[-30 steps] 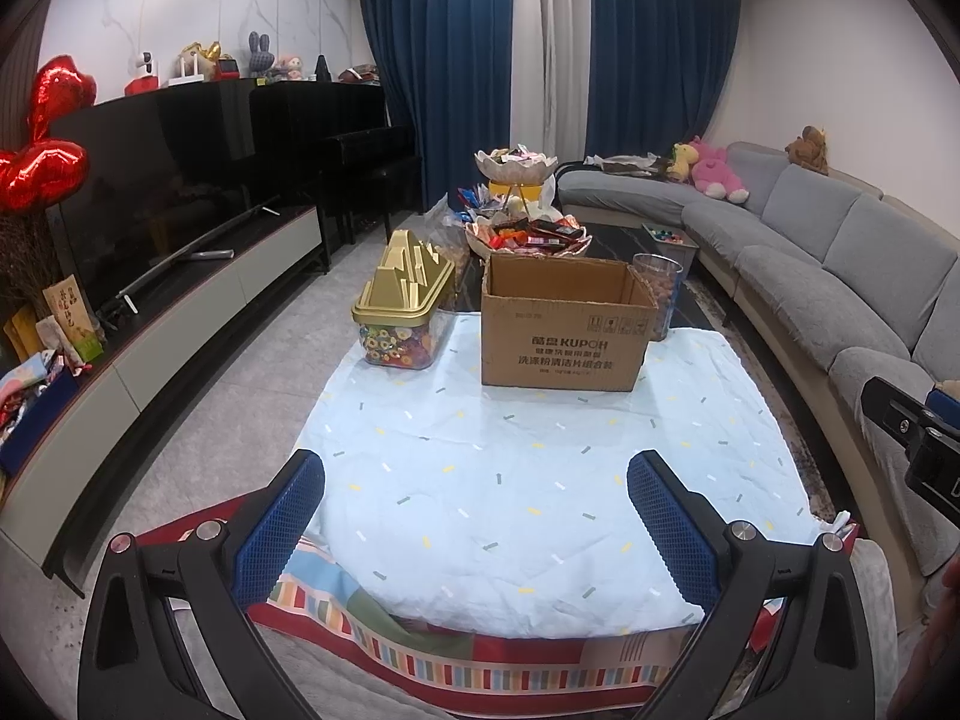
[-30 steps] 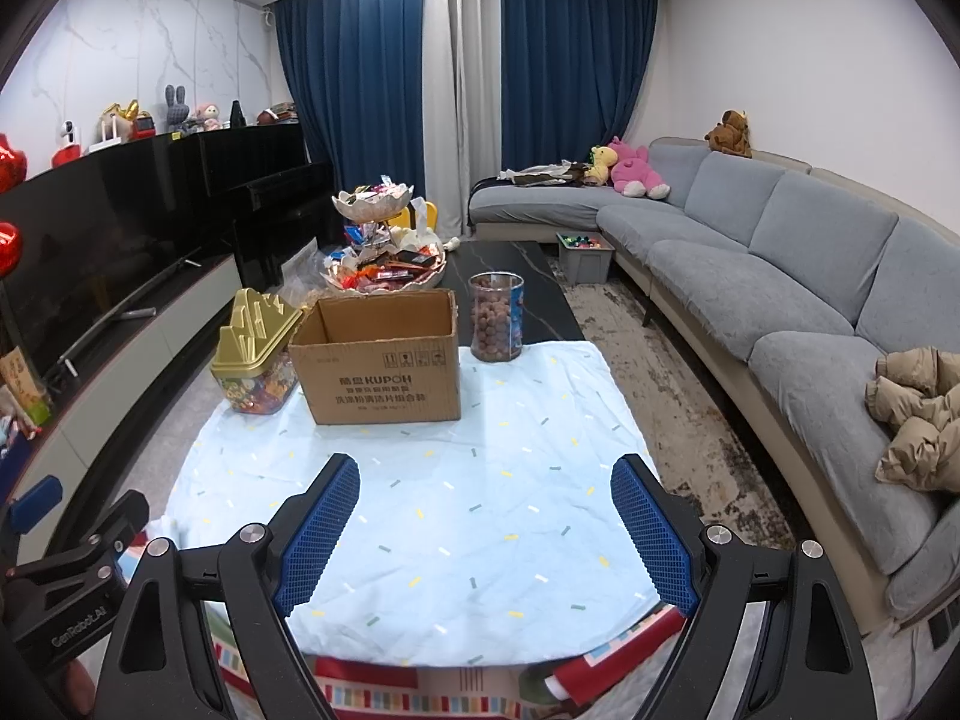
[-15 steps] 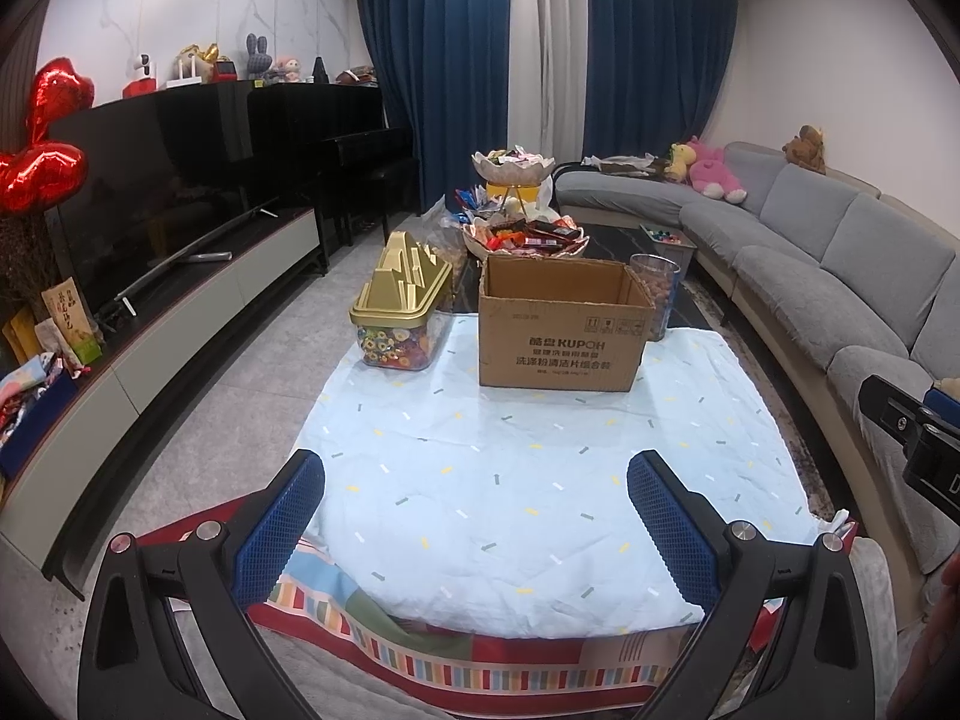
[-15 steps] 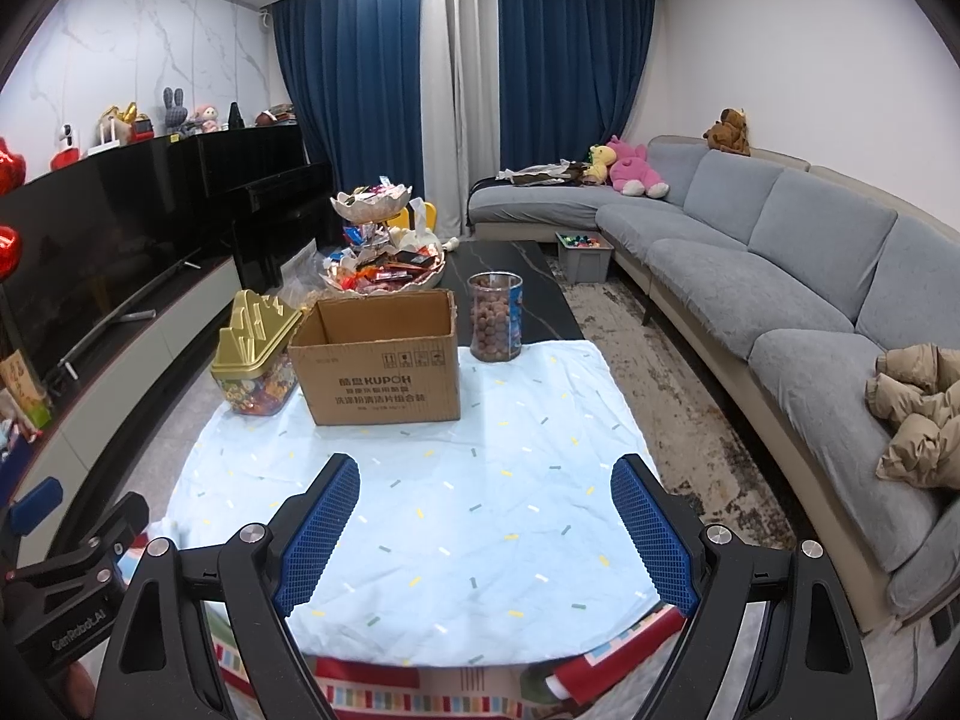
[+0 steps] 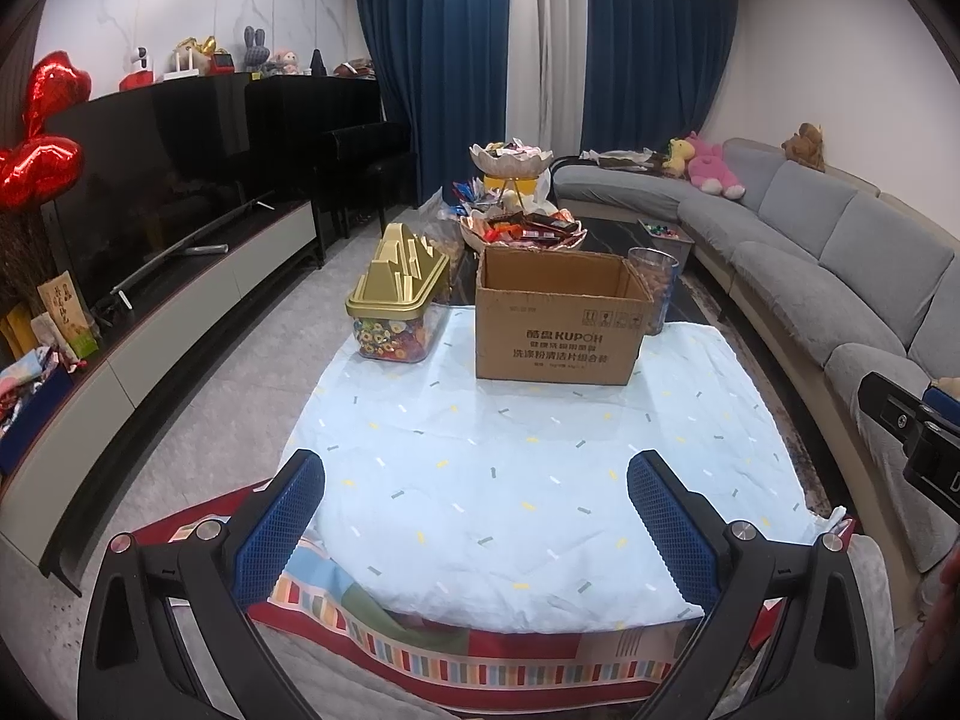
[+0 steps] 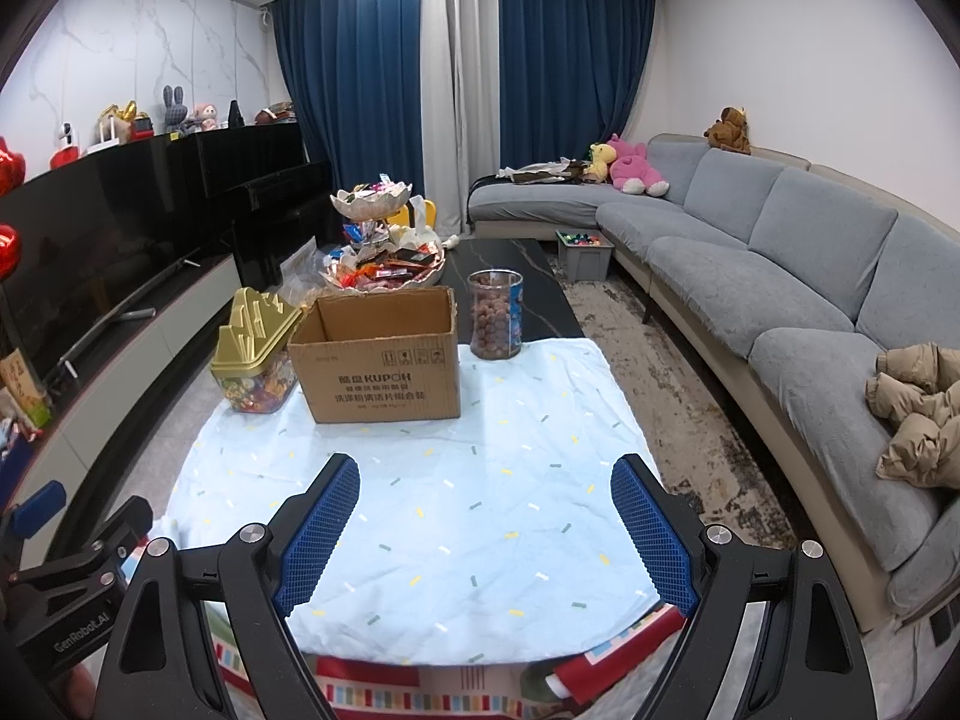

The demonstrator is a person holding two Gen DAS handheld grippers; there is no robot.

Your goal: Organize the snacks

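Note:
An open cardboard box [image 5: 558,324] [image 6: 378,360] stands at the far side of a light blue cloth [image 5: 510,468] [image 6: 432,510] on the table. Left of it sits a clear candy container with a gold lid [image 5: 396,306] [image 6: 255,354]. To its right stands a clear jar of round brown snacks [image 6: 495,313] [image 5: 655,291]. Behind them a two-tier dish [image 6: 384,264] [image 5: 521,222] is heaped with wrapped snacks. My left gripper [image 5: 477,510] and right gripper [image 6: 486,516] hover open over the near edge of the cloth, nothing between their blue pads.
A grey sectional sofa [image 6: 780,276] runs along the right with plush toys [image 6: 630,165] and a beige jacket [image 6: 918,414]. A TV unit [image 5: 180,312] with a dark screen lines the left wall. A grey bin [image 6: 585,252] stands on the floor beyond the table.

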